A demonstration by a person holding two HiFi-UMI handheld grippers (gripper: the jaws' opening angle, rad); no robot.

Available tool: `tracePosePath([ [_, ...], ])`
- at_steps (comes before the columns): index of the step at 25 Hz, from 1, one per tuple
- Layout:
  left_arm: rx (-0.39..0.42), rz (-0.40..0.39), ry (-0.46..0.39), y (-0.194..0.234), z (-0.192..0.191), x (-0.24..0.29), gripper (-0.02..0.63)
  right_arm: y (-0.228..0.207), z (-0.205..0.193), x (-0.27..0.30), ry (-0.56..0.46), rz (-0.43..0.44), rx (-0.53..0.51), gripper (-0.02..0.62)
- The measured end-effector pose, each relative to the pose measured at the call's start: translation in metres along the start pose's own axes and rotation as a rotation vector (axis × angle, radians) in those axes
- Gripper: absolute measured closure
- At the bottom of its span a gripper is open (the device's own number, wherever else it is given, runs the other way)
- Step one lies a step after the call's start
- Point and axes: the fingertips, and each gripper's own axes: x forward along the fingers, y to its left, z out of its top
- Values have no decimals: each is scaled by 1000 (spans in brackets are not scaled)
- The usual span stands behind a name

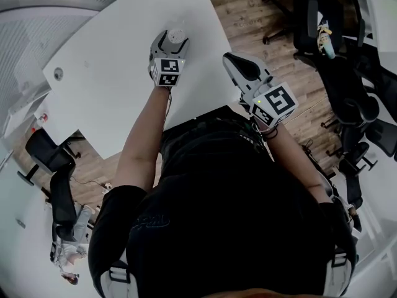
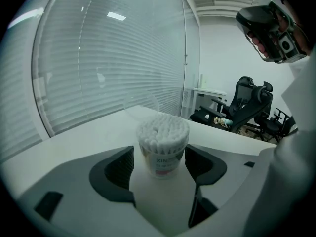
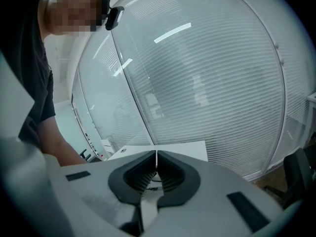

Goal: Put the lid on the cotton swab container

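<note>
Two tools hang over a broad white surface (image 1: 118,54), smooth and matte, that runs out toward a wall of slatted glass. The left tool (image 2: 159,166) is spread wide and tipped downward, and the cotton swab container (image 2: 163,139) stands upright on the surface straight ahead of it, right in the gap. Its ribbed dark pads (image 2: 126,167) flank the container on either side with a sliver of space showing, so they bracket it without pressing. The right tool (image 3: 156,168) is held off to the side past the surface's edge, its jaws pressed together with nothing visible between them, which makes the left hand much the nearer one. The container is a short round tub of clear plastic with a printed label, its long axis vertical, its top open and packed with white cotton tips. Just beyond it a faint, see-through round shape lies flat on the surface, probably the lid (image 2: 141,105), though it is too pale to be sure. If so, it must be picked up from behind the tub and brought down level onto the open rim.
</note>
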Motion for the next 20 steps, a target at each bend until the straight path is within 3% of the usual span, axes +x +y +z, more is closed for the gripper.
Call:
tracePosePath([
  [8,54,18,29,-1,-4,3,331,1,-8,1,15,7,2,571],
  [20,76,29,55,1,-7,4,342,6,-6,-3,14,2,-10,571],
])
